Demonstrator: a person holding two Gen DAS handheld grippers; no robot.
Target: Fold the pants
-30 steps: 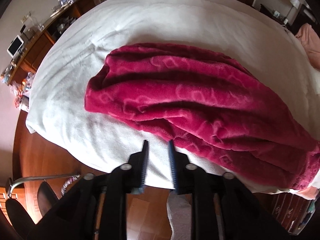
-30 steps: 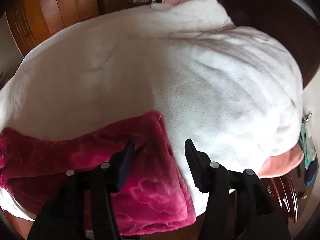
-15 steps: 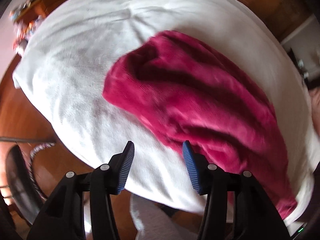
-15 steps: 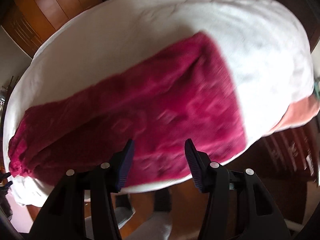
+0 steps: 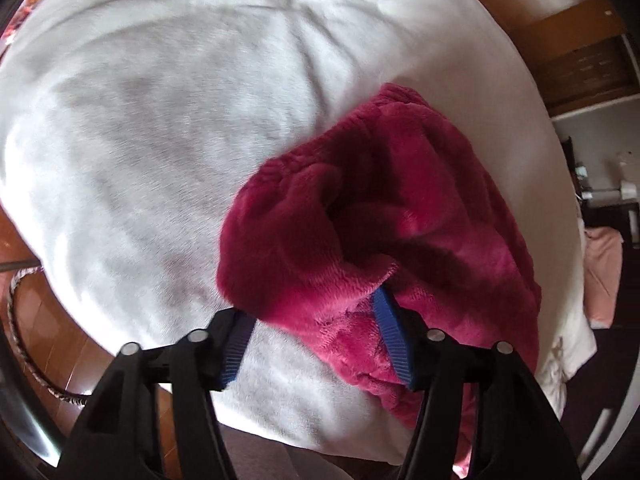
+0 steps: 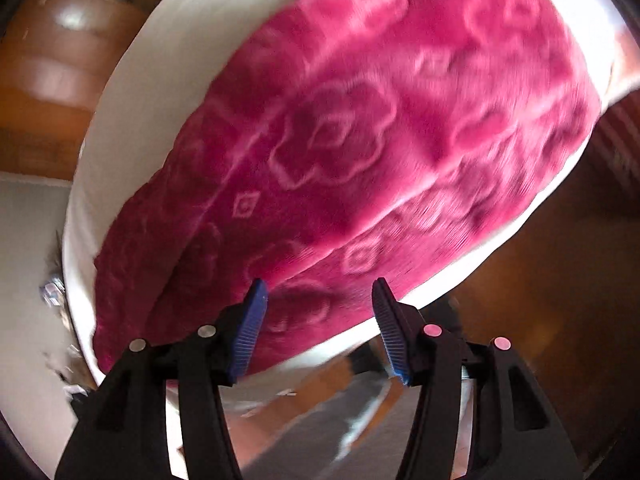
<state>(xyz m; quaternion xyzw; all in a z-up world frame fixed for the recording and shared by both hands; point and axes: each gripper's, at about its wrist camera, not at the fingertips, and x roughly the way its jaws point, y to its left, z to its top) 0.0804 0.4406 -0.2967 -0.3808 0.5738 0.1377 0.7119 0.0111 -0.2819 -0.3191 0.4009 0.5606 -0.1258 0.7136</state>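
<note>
Crimson fleece pants point(image 5: 384, 216) with an embossed flower pattern lie on a white bed cover point(image 5: 152, 128). In the left wrist view one bunched end of the pants sits right at my left gripper point(image 5: 316, 320), which is open; the fabric reaches between its blue pads point(image 5: 390, 336) and covers the tip of the right one. In the right wrist view the pants point(image 6: 360, 128) stretch across the frame, blurred. My right gripper point(image 6: 318, 292) is open and empty just off the pants' near edge by the bed's edge.
The white bed point(image 6: 120, 92) fills most of both views. Wooden floor point(image 5: 48, 320) lies below its near edge, and a wooden wall point(image 5: 568, 16) stands behind it. A pink cloth point(image 5: 604, 272) lies at the far right.
Both grippers have moved in close to the pants. The left gripper opened wide and now has the bunched end between its pads. The right gripper swung over the pants' long edge.
</note>
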